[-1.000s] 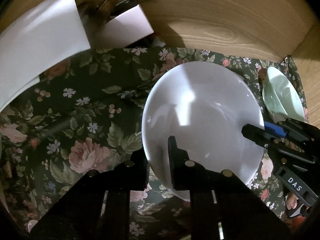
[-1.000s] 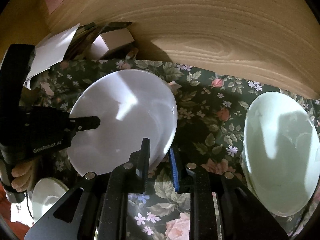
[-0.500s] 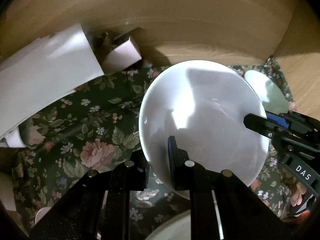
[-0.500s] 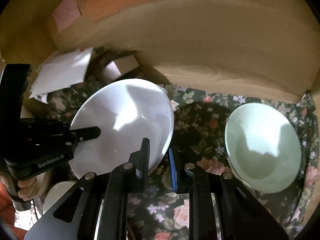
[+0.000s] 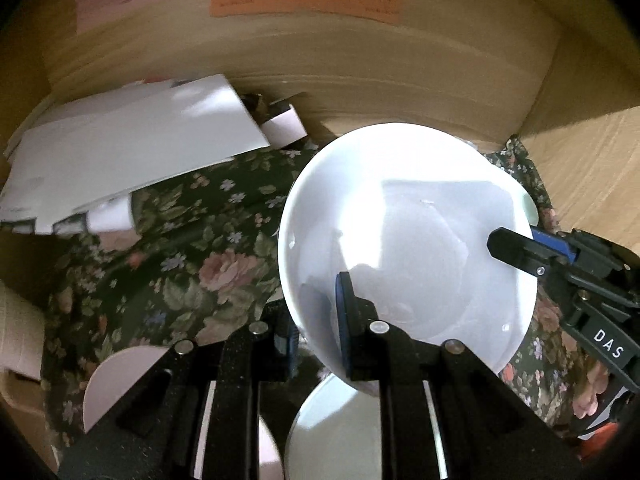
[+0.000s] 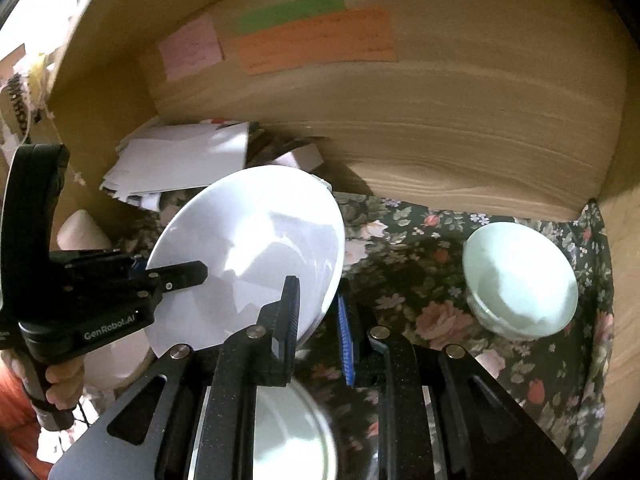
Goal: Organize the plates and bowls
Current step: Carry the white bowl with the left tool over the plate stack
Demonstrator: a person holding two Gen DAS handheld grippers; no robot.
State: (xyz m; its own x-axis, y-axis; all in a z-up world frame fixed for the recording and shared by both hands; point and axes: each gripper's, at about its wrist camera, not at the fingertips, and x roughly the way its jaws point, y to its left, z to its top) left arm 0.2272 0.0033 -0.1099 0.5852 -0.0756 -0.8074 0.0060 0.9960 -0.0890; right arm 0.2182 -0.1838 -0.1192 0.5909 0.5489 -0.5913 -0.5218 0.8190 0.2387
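both claws gripped one white plate [image 5: 408, 240] by opposite edges. the left claw [image 5: 316, 320] was clamped on the plate's near rim, one finger over the top face and the other under it. the right claw [image 6: 318, 312] pinched the other edge the same way, with its blue-padded finger [image 6: 346, 340] below the plate. in the left wrist view the right claw [image 5: 532, 252] reached in from the right side, and in the right wrist view the left claw [image 6: 176, 276] came in from the left, with a hand [image 6: 60, 384] on its handle. the plate was tilted and hung clear above the flowered cloth [image 5: 192, 256] on the bench. a pale green bowl [image 6: 520, 280] sat upright on the cloth well to the right, near the wooden side wall [image 6: 624, 280]. another white dish [image 6: 292, 440] lay below the claws. white papers [image 5: 128, 152] were piled at the back left, against the wooden back panel [image 6: 440, 128], which bore coloured paper notes [image 6: 312, 36].
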